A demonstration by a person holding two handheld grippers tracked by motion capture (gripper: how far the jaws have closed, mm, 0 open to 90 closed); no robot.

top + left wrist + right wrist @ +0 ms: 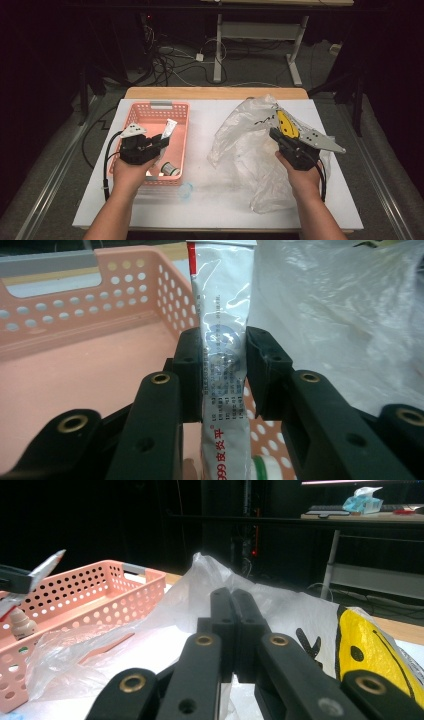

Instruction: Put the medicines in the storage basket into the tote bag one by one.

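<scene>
My left gripper (162, 141) (225, 370) hangs over the pink perforated basket (160, 105) (60, 310), shut on a white tube (169, 129) (225, 340) with a red crimped end. The tube stands between the pads, its green-ringed cap end toward the gripper body. From the right gripper view the tube (47, 565) pokes up beside the basket (100, 580). My right gripper (274, 132) (232, 597) has its jaws pressed together on a fold of the clear plastic bag (240, 140) (175, 610), holding it up off the table. A yellow smiley print (286, 125) (365, 650) marks the bag.
A small white container (171, 169) lies in the basket's near corner. A clear bluish cap (185, 190) rests on the white table (210, 210) just in front of the basket. Desk legs and cables stand on the floor beyond the far edge.
</scene>
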